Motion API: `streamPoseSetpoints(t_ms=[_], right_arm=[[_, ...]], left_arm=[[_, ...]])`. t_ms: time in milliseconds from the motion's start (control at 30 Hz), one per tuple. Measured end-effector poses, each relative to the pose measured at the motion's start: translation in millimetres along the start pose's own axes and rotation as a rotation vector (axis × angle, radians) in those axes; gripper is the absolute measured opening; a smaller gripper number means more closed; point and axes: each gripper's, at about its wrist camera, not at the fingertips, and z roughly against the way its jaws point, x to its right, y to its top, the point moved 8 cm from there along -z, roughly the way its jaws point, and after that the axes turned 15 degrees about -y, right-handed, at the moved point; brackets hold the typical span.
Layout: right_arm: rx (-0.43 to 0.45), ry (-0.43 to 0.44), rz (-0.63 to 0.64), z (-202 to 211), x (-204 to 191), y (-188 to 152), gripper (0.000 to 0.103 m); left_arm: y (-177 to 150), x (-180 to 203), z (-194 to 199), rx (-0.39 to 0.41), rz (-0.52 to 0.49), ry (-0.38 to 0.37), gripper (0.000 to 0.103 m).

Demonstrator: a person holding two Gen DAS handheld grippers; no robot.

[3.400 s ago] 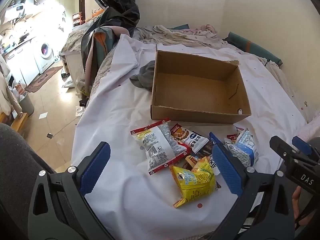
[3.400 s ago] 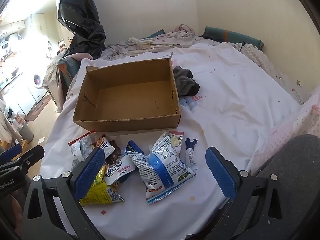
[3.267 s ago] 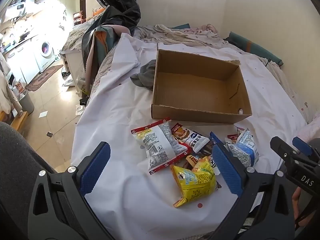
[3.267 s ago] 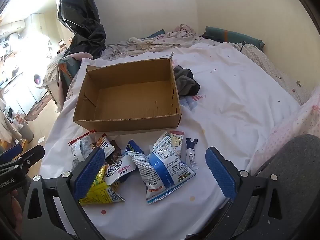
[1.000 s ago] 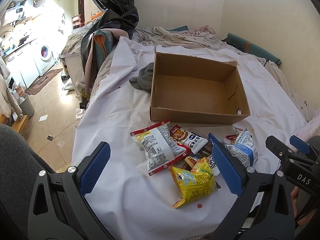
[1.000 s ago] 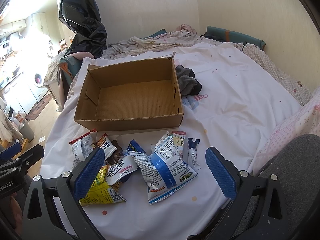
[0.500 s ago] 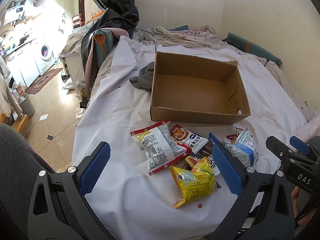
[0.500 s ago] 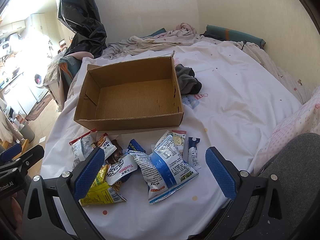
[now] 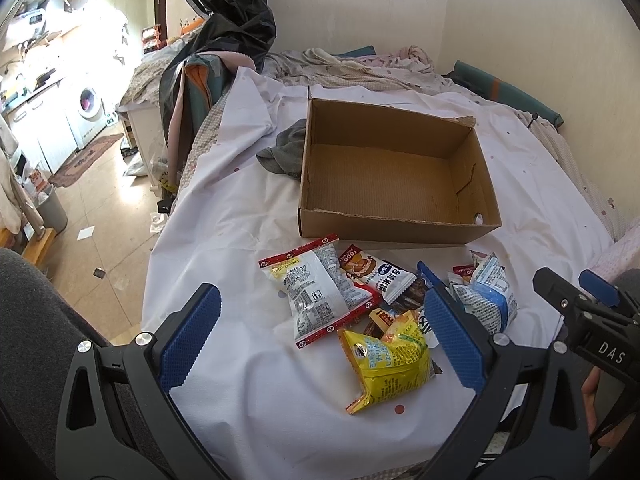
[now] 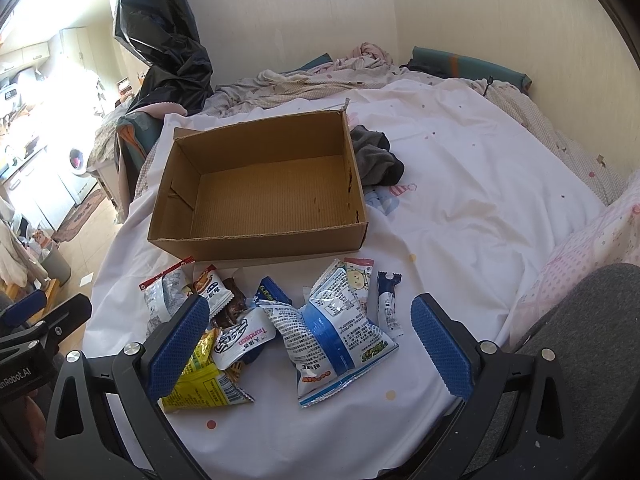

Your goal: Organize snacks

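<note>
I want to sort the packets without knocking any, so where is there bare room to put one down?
The cardboard box has a bare floor. Bare sheet lies right of the box, beyond the grey cloth. Another patch lies left of the white packet. In front of the box, around the yellow packet, it is crowded.

A white sheet (image 9: 240, 208) covers the bed. A gray cloth (image 10: 374, 156) lies crumpled on it. A big black plastic bag (image 9: 228, 12) hangs nearby. A washing machine (image 9: 90, 106) stands far off.
</note>
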Motion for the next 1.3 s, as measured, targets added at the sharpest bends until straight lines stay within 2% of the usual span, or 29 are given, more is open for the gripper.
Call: streamPoseSetpoints(t_ms=[100,300,433,600,733,967,1033,1067,1100,1133,1200,1300], right_arm=[[-0.029,0.004,-0.056,-5,9,0,0.103],[-0.091,0.019,-0.129,-15,21,-4,0.103],[-0.115,0.028,-0.138,-19,24,-6,0.103],[-0.14,0.031,-0.152,-24,28,-6,0.103],[-0.143,0.022,-0.141,-24,26,-8,0.103],[-0.142,0.012,-0.133,-25,27,-9,0.103],[-0.135,0.008,-0.127,-24,27,-8,0.103],[-0.132,0.008,-0.123,-25,26,-7,0.103],[-0.129,0.008,-0.118,-25,24,-7,0.103],[-0.129,0.007,-0.115,-25,24,-7,0.103],[-0.131,0.011,-0.117,-25,24,-8,0.103],[-0.143,0.02,-0.14,-26,28,-6,0.103]], left_arm=[[1,-16,0,0.001,0.068,0.014,0.101],[-9,-32,-14,-0.069,0.149,0.019,0.101],[-22,-20,-32,-0.167,0.142,0.003,0.101],[-59,8,-69,-0.336,0.167,-0.045,0.1],[-81,19,-94,-0.397,0.155,-0.019,0.1],[-93,29,-114,-0.433,0.175,-0.019,0.1],[-96,29,-117,-0.44,0.179,-0.036,0.088],[-98,30,-118,-0.449,0.181,-0.048,0.074],[-99,30,-118,-0.455,0.189,-0.059,0.065],[-98,29,-116,-0.457,0.196,-0.06,0.064],[-97,26,-109,-0.449,0.209,-0.071,0.054],[-95,25,-99,-0.455,0.205,-0.089,0.05]])
